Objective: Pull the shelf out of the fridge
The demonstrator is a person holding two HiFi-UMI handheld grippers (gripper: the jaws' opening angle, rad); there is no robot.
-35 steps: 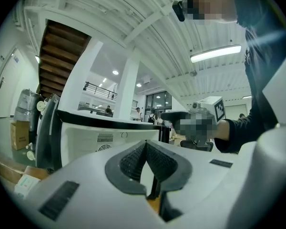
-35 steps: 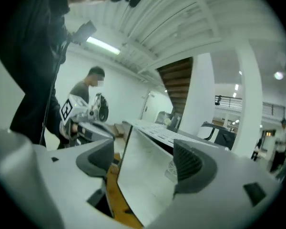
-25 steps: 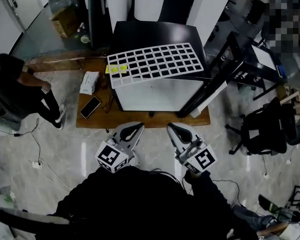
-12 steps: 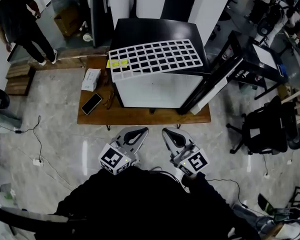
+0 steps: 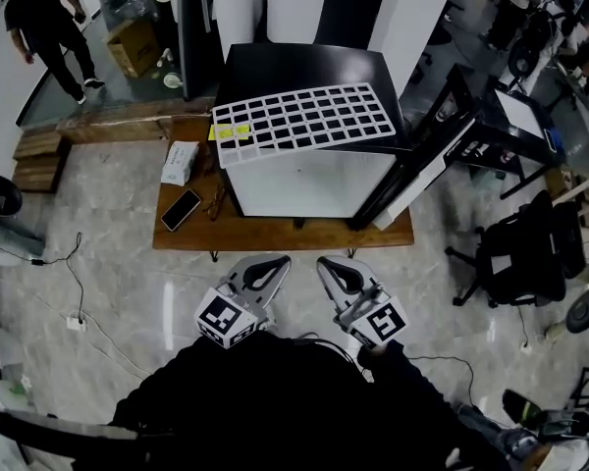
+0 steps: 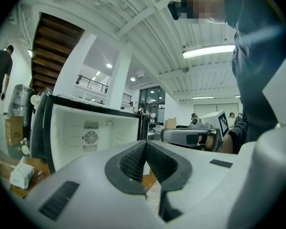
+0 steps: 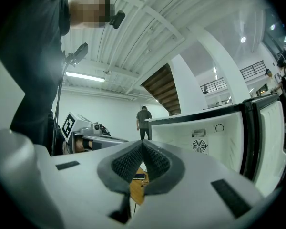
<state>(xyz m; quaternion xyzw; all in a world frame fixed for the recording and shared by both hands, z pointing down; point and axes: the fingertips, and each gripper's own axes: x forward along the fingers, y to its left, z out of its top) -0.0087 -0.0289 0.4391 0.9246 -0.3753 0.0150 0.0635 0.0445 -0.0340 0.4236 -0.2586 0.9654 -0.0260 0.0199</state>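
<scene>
A small black fridge (image 5: 309, 184) stands on a low wooden platform (image 5: 275, 232), with its door (image 5: 422, 160) swung open to the right. The white wire shelf (image 5: 304, 119) lies flat on top of the fridge. My left gripper (image 5: 271, 263) and right gripper (image 5: 328, 265) hang side by side close to my body, short of the platform's near edge. Both are shut with nothing between the jaws. In the left gripper view the shut jaws (image 6: 145, 144) point at the bare white fridge interior (image 6: 93, 132). The right gripper view shows its shut jaws (image 7: 143, 144) and the interior (image 7: 205, 137).
A phone (image 5: 180, 210) and a tissue pack (image 5: 179, 162) lie on the platform left of the fridge. A black chair (image 5: 520, 253) and a table (image 5: 515, 116) stand to the right. A person (image 5: 49, 18) walks at the far top left near a cardboard box (image 5: 133, 42).
Both grippers have drawn slightly closer together and stayed shut. The person at the left has walked off to the far top left. The shelf and fridge have not moved.
</scene>
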